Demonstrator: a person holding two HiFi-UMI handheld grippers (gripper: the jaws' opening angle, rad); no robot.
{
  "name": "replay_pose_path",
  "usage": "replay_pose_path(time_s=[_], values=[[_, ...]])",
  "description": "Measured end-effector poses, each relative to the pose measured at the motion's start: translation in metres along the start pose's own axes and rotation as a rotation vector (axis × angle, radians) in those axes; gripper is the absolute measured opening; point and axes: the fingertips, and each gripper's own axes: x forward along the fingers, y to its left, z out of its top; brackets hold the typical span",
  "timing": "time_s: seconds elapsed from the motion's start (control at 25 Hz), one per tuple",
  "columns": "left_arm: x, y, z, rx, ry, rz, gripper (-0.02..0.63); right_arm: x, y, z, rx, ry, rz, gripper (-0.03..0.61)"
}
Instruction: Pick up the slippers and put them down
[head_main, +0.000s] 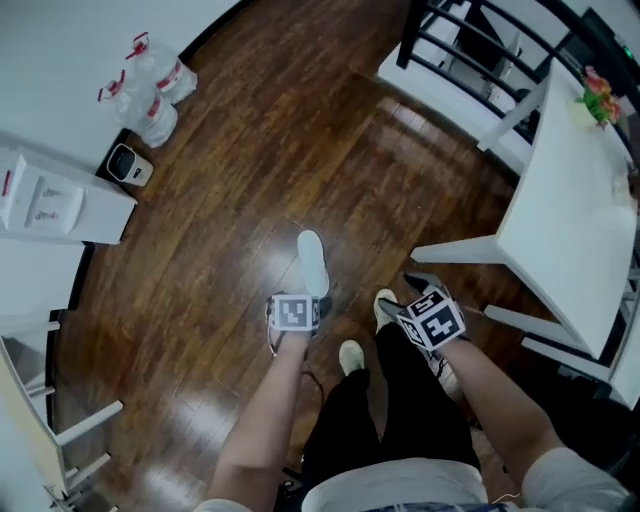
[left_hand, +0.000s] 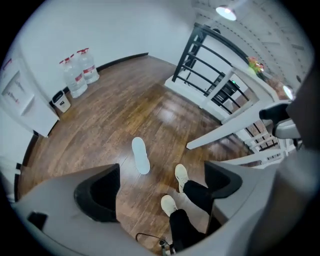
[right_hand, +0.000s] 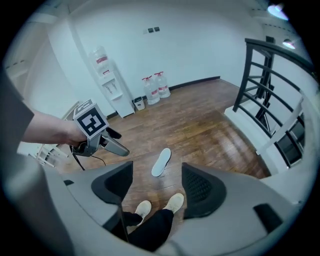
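Note:
One white slipper (head_main: 313, 262) lies flat on the dark wood floor, just ahead of the person's cream shoes (head_main: 350, 357). Both grippers hang high above the floor, pointing steeply down. In the head view the left gripper (head_main: 296, 312) shows its marker cube over the slipper's near end, and the right gripper (head_main: 432, 320) is off to the right. The left gripper (left_hand: 162, 169) has its jaws apart with nothing between them; the slipper (left_hand: 140, 155) is far below. The right gripper (right_hand: 157, 169) is also open and empty, with the slipper (right_hand: 161, 162) beyond its jaws and the left gripper (right_hand: 100, 137) at its left.
A white table (head_main: 570, 220) with white legs stands at the right. A black railing (head_main: 470, 40) runs along the far right. Water bottles (head_main: 150, 85), a small bin (head_main: 128, 165) and a white water dispenser (head_main: 50, 200) line the left wall.

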Motion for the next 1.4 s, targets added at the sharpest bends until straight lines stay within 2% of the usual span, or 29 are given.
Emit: replay_pose_path(time_s=[0.16,0.24,0.36,0.48,0.76,0.92,1.12,1.28,1.4], values=[[-0.089,-0.041,-0.007,0.114,-0.053,-0.031,0.526,-0.098,0.030,-0.001,0.061,-0.073,-0.071,0.328],[-0.131,-0.062,-0.013,0.170,-0.071,-0.043,0.526,-0.148,0.046,-0.017,0.094,-0.094,-0.085,0.328],[-0.190,-0.101,-0.021,0.254,-0.103,-0.077,0.526,-0.214,0.060,-0.056,0.145,-0.110,-0.112,0.328],[-0.233,-0.160,-0.025,0.334,-0.160,-0.163,0.526,-0.275,0.061,-0.096,0.186,-0.141,-0.163,0.328],[-0.321,-0.314,-0.025,0.526,-0.325,-0.258,0.526,-0.425,0.029,-0.201,0.332,-0.259,-0.294,0.328],[-0.352,-0.412,-0.026,0.612,-0.375,-0.309,0.526,-0.512,-0.001,-0.261,0.421,-0.345,-0.372,0.328],[-0.368,-0.520,-0.035,0.693,-0.359,-0.371,0.526,-0.600,-0.046,-0.330,0.492,-0.438,-0.477,0.328],[-0.385,-0.575,-0.050,0.747,-0.394,-0.385,0.526,-0.645,-0.059,-0.375,0.507,-0.492,-0.530,0.328],[-0.398,-0.594,-0.071,0.768,-0.404,-0.394,0.526,-0.665,-0.049,-0.395,0.506,-0.520,-0.542,0.328]])
